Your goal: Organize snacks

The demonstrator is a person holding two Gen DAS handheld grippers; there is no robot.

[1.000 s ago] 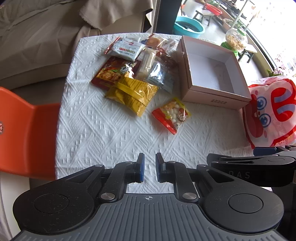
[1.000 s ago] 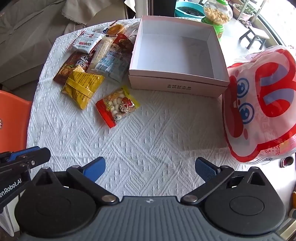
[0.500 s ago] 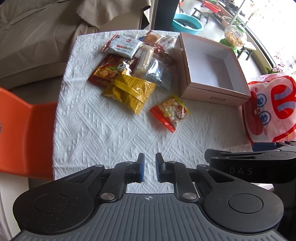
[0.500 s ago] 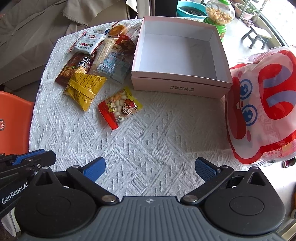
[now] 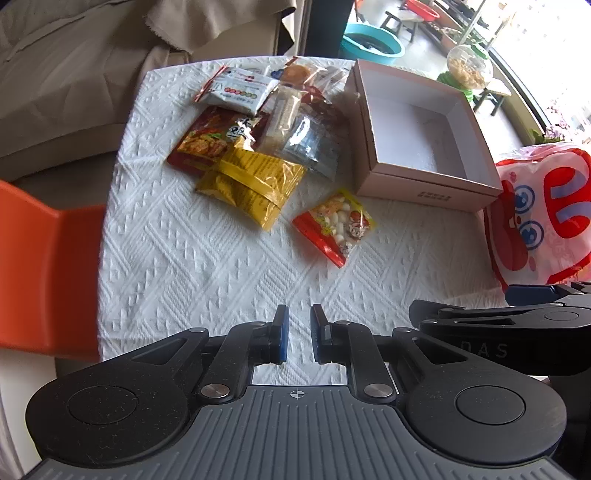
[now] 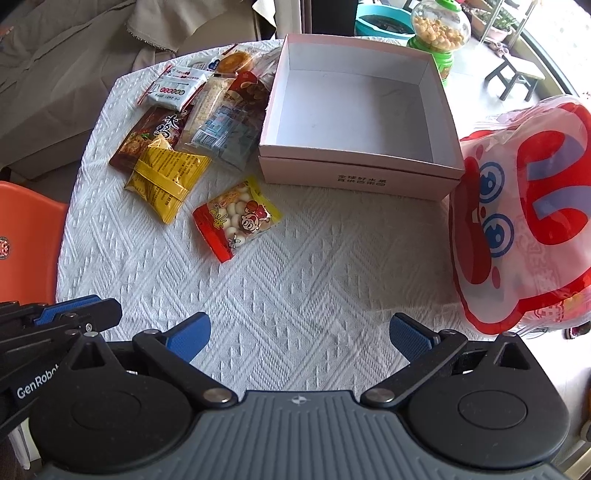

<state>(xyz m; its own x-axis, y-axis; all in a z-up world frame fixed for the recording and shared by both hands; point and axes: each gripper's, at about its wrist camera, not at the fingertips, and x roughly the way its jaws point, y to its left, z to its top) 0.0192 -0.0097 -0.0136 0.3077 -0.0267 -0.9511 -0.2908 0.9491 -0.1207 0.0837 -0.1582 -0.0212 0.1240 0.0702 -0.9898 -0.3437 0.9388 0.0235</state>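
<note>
Several snack packets lie in a pile at the table's far left: a yellow packet (image 5: 251, 184) (image 6: 166, 177), a red-brown packet (image 5: 210, 140), a white packet (image 5: 236, 90) and clear-wrapped ones (image 5: 306, 136). A red and yellow candy packet (image 5: 338, 225) (image 6: 236, 221) lies alone, nearer to me. To their right stands an empty pink box (image 5: 417, 184) (image 6: 354, 177). My left gripper (image 5: 298, 321) hovers over the near cloth, shut, holding nothing. To the right of it, my right gripper (image 6: 299, 328) is open and empty above the cloth.
A white textured cloth (image 6: 295, 280) covers the table. A red and white cartoon bag (image 5: 535, 214) (image 6: 524, 221) stands at the right edge. An orange chair (image 5: 48, 277) is at the left, and a beige covered sofa (image 5: 74, 74) lies behind. A candy dispenser (image 6: 439, 29) stands beyond the box.
</note>
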